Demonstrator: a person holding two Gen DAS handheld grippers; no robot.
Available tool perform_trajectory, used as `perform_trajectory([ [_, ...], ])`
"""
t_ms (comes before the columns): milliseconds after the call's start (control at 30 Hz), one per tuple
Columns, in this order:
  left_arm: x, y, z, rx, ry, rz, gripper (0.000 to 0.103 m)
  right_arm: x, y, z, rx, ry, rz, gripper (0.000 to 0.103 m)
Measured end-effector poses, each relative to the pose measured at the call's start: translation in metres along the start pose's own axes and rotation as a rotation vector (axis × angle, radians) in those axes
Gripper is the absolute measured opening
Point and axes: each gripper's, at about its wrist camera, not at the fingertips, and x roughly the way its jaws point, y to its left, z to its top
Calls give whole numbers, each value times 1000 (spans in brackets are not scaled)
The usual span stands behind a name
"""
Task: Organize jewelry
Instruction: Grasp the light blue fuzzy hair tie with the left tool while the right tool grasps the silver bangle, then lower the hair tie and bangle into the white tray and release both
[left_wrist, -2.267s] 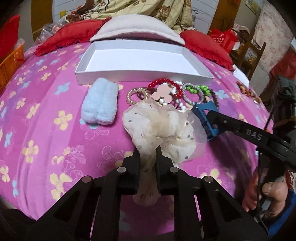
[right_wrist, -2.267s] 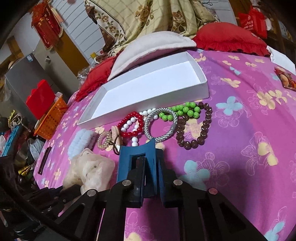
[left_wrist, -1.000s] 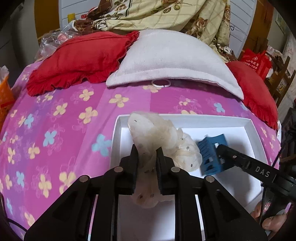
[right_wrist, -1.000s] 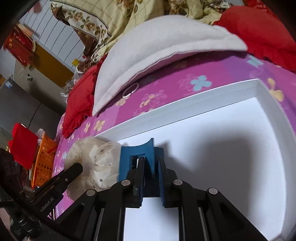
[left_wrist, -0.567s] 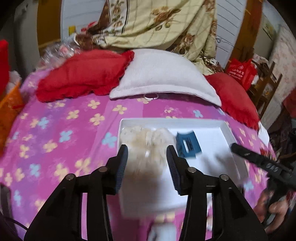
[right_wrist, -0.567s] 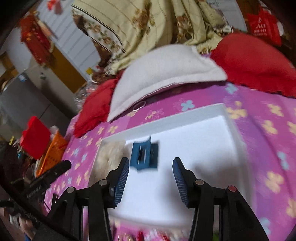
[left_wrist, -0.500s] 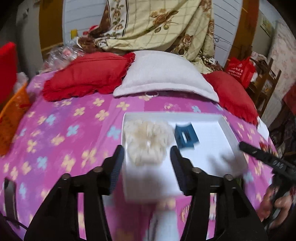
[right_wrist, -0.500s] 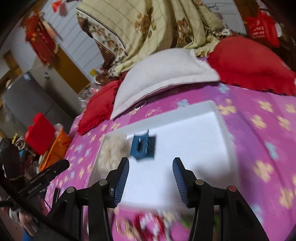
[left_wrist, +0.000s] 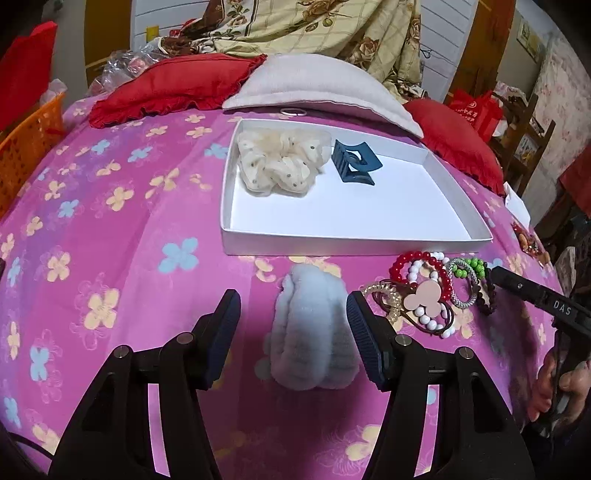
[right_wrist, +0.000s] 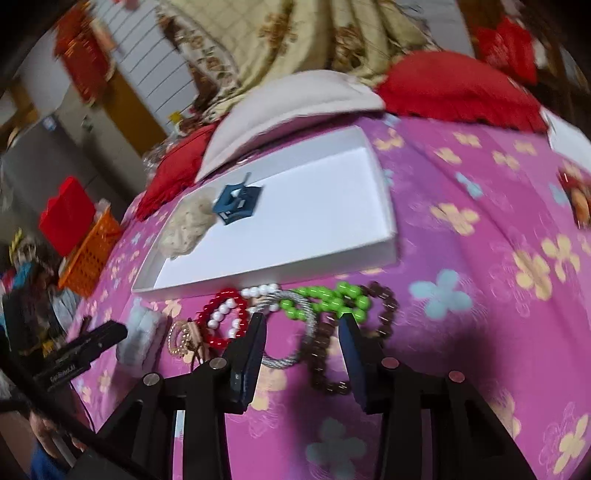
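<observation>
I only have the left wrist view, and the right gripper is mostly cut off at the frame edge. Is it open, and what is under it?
Observer: The right gripper is open. Its jaws have just been closing slightly and pinch nothing. The silver rope bracelet and the brown bead bracelet lie below, between them.
Operator: Is the brown one clear of the others?
Observer: No. Its left side seems to cross the silver loop's right edge, though the frame is blurred.
Operator: And the green one?
Observer: The green bead bracelet lies just beyond the fingertips.
</observation>
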Motion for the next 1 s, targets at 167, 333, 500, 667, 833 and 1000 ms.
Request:
perform_trajectory([
  [167,13,-3,-5,40,25,0,60,15,18,-6,-91,18,3,34],
  [333,22,-10,-9,72,46,-4,60,26,35,-8,-168,30,1,32],
  [500,30,-14,-12,90,73,0,53,39,37,-11,-176,47,-33,29],
  [667,31,-17,-14,103,62,17,38,45,37,-8,-159,41,-13,17],
  [833,22,-12,-12,74,32,1,27,41,32,-6,-102,47,40,6],
  [1000,6,-7,-9,49,-14,-26,27,16,26,3,-34,-21,101,6],
])
